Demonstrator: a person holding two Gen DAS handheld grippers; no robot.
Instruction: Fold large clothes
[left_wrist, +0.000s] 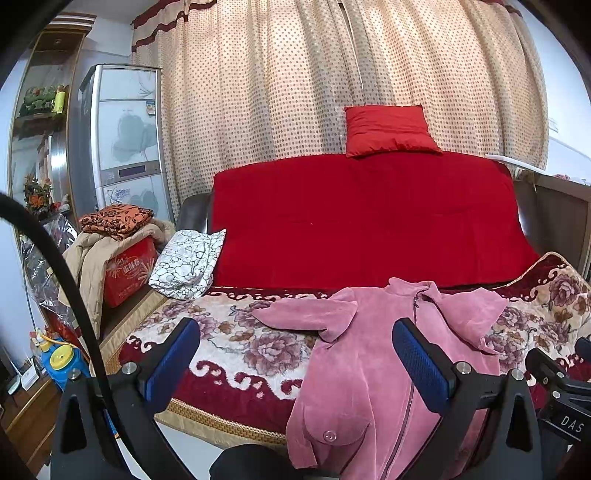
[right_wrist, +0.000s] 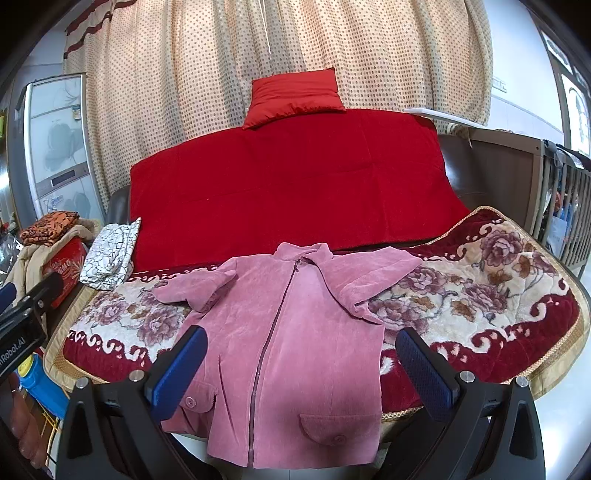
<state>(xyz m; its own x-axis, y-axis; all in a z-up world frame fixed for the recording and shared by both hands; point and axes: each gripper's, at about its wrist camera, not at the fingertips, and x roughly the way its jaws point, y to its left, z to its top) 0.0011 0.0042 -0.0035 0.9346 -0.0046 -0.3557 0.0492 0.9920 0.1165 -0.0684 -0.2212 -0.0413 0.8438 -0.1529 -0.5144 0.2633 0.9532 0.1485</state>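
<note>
A pink corduroy jacket (left_wrist: 369, 373) with a front zipper lies face up on a floral blanket (left_wrist: 236, 343) over a sofa seat, its hem hanging over the front edge. Both sleeves are folded in toward the chest. It also shows in the right wrist view (right_wrist: 295, 332). My left gripper (left_wrist: 295, 358) is open and empty, held above the jacket's left side. My right gripper (right_wrist: 299, 365) is open and empty, hovering over the jacket's lower body. The right gripper's body shows at the left wrist view's right edge (left_wrist: 561, 384).
A red cover (left_wrist: 369, 218) drapes the sofa back with a red cushion (left_wrist: 388, 129) on top. A white patterned pillow (left_wrist: 188, 262) lies at the seat's left end. A red box (left_wrist: 129, 269) with piled cloth stands left. A crib (right_wrist: 569, 206) stands right.
</note>
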